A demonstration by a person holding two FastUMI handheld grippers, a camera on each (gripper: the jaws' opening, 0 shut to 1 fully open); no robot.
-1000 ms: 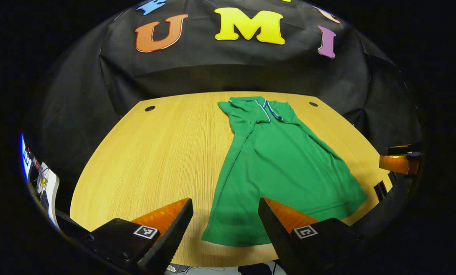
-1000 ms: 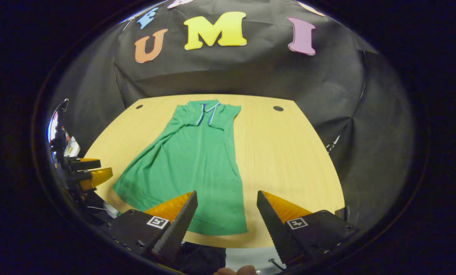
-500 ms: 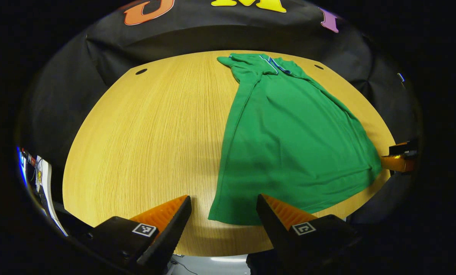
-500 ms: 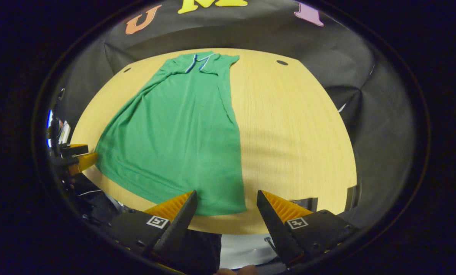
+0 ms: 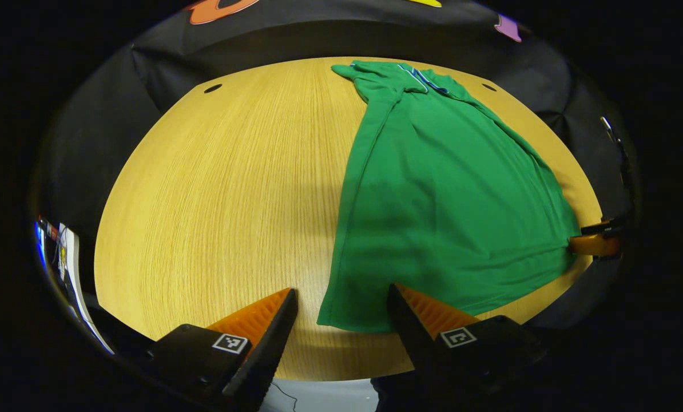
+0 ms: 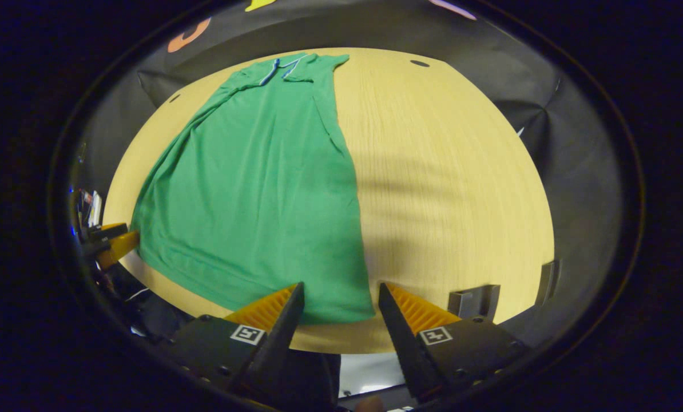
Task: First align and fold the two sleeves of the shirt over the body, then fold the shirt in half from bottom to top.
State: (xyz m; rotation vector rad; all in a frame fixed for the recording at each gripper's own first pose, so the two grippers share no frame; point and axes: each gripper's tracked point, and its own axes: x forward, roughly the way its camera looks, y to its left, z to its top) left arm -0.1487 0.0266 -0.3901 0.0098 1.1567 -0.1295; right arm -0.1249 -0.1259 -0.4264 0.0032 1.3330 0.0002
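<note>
Green shirt (image 5: 450, 189) lies flat on the wooden tabletop (image 5: 221, 200), long axis running from the near edge of the tabletop to the far edge by the black cloth wall (image 5: 90, 131). Collar (image 5: 419, 77), with pale trim, points to the far edge; hem (image 5: 450, 297) lies along the near edge. Both sleeves look already folded in over the body, so the shirt reads as one long narrow panel, widening toward the hem. In the left gripper view the shirt sits right of the tabletop's middle, with bare wood to its left; in the right gripper view the shirt (image 6: 261, 183) sits left of middle, with bare tabletop (image 6: 450, 183) on its other side. Left hand-held gripper (image 5: 341, 312) hovers at the hem's left corner, fingers spread wide, the corner of cloth showing in the gap between them; neither finger presses on it as far as can be seen. Right hand-held gripper (image 6: 338, 306) sits at the hem's opposite corner, likewise well open, cloth edge between the fingers, nothing clamped. Two round holes (image 5: 212, 88) mark the tabletop near the far edge, one either side of the collar. A small dark bracket (image 6: 472, 300) stands at the near edge of the tabletop, beside the right hand-held gripper.
</note>
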